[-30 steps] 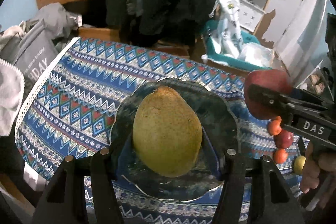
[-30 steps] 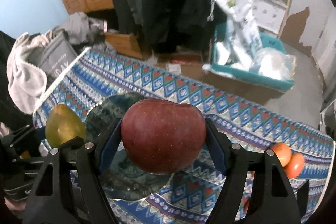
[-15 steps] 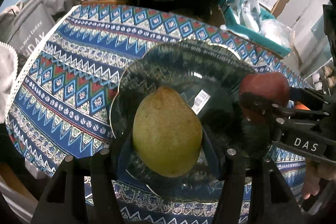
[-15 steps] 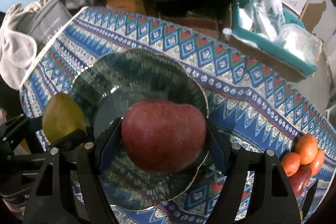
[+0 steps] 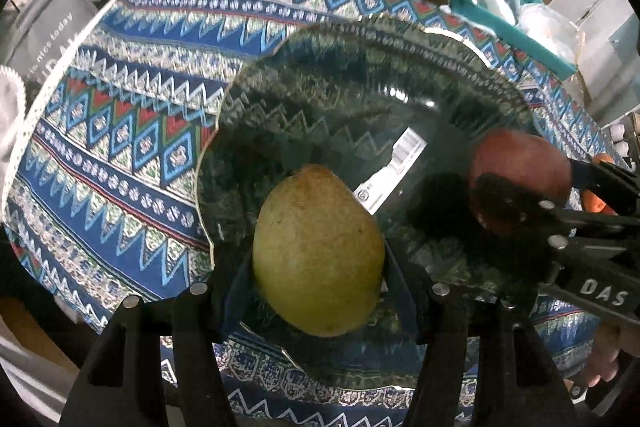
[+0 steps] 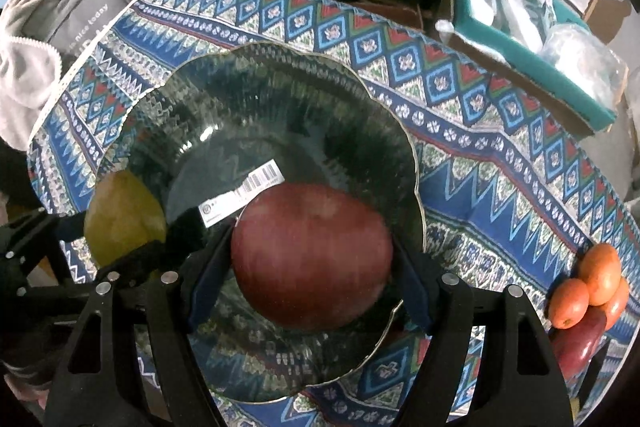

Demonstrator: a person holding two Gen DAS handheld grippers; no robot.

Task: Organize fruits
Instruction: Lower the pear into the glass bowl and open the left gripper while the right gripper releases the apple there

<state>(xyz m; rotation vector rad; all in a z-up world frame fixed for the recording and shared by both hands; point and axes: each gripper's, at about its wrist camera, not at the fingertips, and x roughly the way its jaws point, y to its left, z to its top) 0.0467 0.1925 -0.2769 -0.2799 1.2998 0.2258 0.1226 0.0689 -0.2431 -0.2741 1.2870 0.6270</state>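
Observation:
My left gripper (image 5: 316, 291) is shut on a yellow-green pear (image 5: 318, 251) and holds it low over the near left part of a dark glass plate (image 5: 360, 75). My right gripper (image 6: 310, 267) is shut on a red apple (image 6: 312, 259) over the plate's (image 6: 280, 99) near right part. The apple (image 5: 520, 183) and right gripper also show at the right of the left wrist view. The pear (image 6: 124, 219) shows at the left of the right wrist view. A barcode label (image 6: 244, 195) lies at the plate's centre.
The plate sits on a blue patterned tablecloth (image 6: 480, 147). Small orange fruits (image 6: 592, 283) and a dark red fruit (image 6: 580, 343) lie at the table's right end. A teal bin (image 6: 532, 43) with bags and a grey bag (image 6: 80, 15) stand beyond the table.
Both grippers have come down and forward over the plate with their fruits. The plate now fills both views and the apple sits closer beside the pear.

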